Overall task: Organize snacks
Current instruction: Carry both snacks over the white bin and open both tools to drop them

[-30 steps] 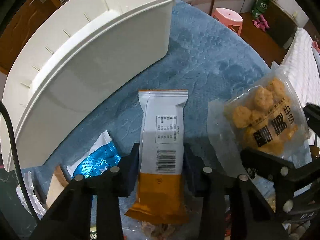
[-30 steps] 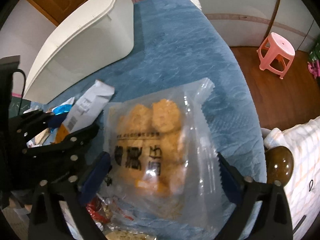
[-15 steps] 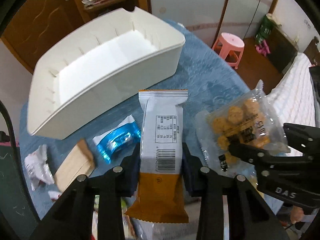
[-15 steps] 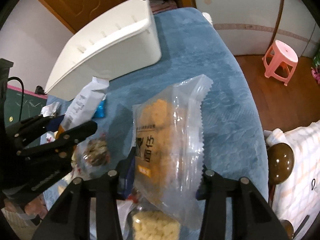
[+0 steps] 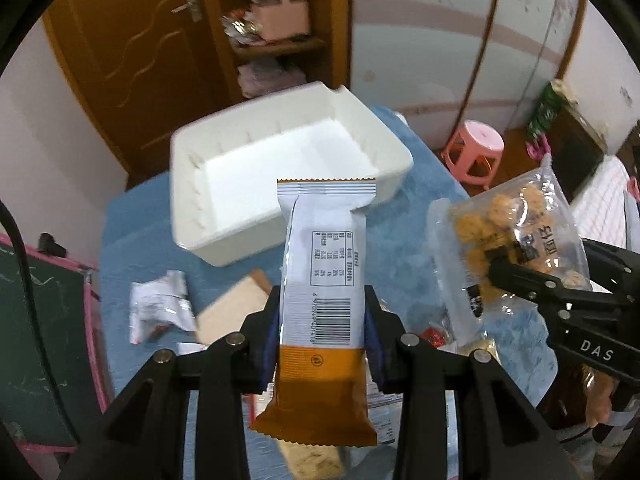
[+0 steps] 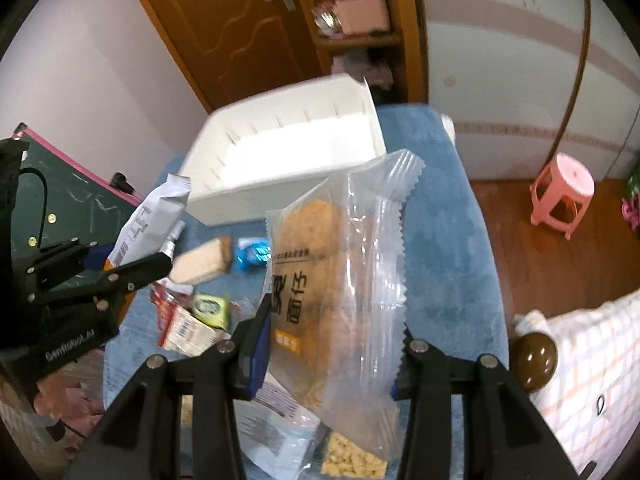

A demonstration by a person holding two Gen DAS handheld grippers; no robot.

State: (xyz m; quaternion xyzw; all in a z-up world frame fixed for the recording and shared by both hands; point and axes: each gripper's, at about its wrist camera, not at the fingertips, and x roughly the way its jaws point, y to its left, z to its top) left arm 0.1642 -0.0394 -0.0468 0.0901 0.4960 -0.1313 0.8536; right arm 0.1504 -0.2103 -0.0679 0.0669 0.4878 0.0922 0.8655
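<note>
My left gripper point(image 5: 323, 320) is shut on a white and orange snack bar point(image 5: 323, 272), held upright above the blue table; the bar also shows in the right wrist view point(image 6: 150, 224). My right gripper point(image 6: 332, 340) is shut on a clear bag of golden snack pieces point(image 6: 340, 280), also lifted; the bag also shows in the left wrist view point(image 5: 516, 232). The empty white bin point(image 5: 280, 168) stands at the far end of the table, ahead of both grippers; it also shows in the right wrist view point(image 6: 288, 148).
Loose snacks lie on the blue tablecloth point(image 6: 444, 248): a tan wafer pack point(image 6: 202, 264), a blue wrapper point(image 6: 252, 254), a green packet point(image 6: 208, 306), a crumpled white wrapper point(image 5: 160, 308). A pink stool point(image 6: 562, 196) stands on the floor at right. A green board point(image 5: 40, 340) leans at left.
Both grippers have risen higher above the table with their snacks. The inside of the white bin now shows from above.
</note>
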